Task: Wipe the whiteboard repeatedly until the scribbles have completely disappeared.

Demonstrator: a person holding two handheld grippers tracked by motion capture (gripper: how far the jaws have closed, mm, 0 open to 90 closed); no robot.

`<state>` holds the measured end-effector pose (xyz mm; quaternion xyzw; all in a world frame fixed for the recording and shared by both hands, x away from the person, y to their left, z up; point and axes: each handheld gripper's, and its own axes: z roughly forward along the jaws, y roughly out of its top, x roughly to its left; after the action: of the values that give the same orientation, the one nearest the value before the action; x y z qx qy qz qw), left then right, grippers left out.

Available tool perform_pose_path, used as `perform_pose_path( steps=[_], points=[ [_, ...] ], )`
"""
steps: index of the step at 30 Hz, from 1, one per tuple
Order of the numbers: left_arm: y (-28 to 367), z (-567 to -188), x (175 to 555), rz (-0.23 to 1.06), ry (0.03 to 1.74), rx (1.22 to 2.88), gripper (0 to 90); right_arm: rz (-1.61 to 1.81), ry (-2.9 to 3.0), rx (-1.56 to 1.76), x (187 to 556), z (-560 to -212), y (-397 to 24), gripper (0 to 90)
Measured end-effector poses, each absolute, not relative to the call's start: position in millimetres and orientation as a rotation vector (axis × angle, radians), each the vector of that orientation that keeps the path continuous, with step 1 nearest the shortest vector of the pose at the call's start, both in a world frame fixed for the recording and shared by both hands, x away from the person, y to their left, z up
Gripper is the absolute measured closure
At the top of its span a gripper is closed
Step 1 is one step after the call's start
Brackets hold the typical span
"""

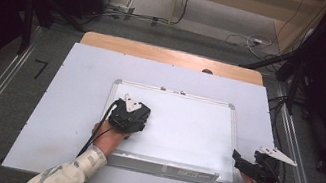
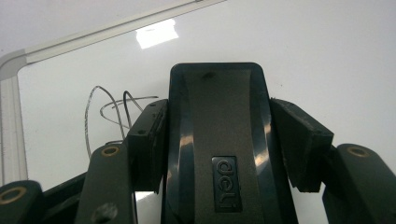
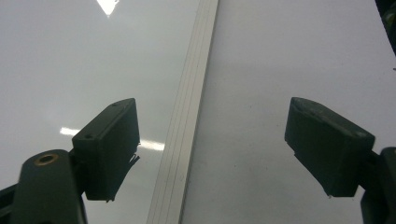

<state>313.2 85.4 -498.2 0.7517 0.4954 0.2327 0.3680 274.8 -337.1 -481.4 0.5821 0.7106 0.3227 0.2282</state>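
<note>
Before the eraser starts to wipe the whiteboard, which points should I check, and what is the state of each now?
1. Left gripper shut on the eraser: ok.
2. Eraser over the whiteboard, inside its frame: ok.
3. Pen marks beside the eraser, not yet wiped: ok.
4. Eraser felt flat on the board: cannot tell.
5. Right gripper steadying the whiteboard: not ok, jaws open astride its right frame edge.

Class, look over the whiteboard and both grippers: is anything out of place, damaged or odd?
Only one thing: thin scribbled pen lines remain on the whiteboard just left of the eraser clamped in the left gripper. The board lies square on the table and the right gripper stands open over its frame.
</note>
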Motion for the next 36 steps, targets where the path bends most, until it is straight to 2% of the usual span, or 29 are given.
perform_pose_path(
  steps=[7,18,36],
  points=[
    [89.6,-498.3,327.1,0.618,1.297,1.917,40.9,0.892,1.951,1.606,273.6,-481.1,-338.8,16.5],
    [88.7,-498.0,317.4,0.596,1.244,1.952,40.8,0.889,1.951,1.608,273.3,-481.4,-339.4,16.5],
    [108.5,-497.9,352.8,0.663,1.410,1.848,40.8,0.893,1.947,1.611,271.8,-481.1,-341.5,16.5]
  ],
)
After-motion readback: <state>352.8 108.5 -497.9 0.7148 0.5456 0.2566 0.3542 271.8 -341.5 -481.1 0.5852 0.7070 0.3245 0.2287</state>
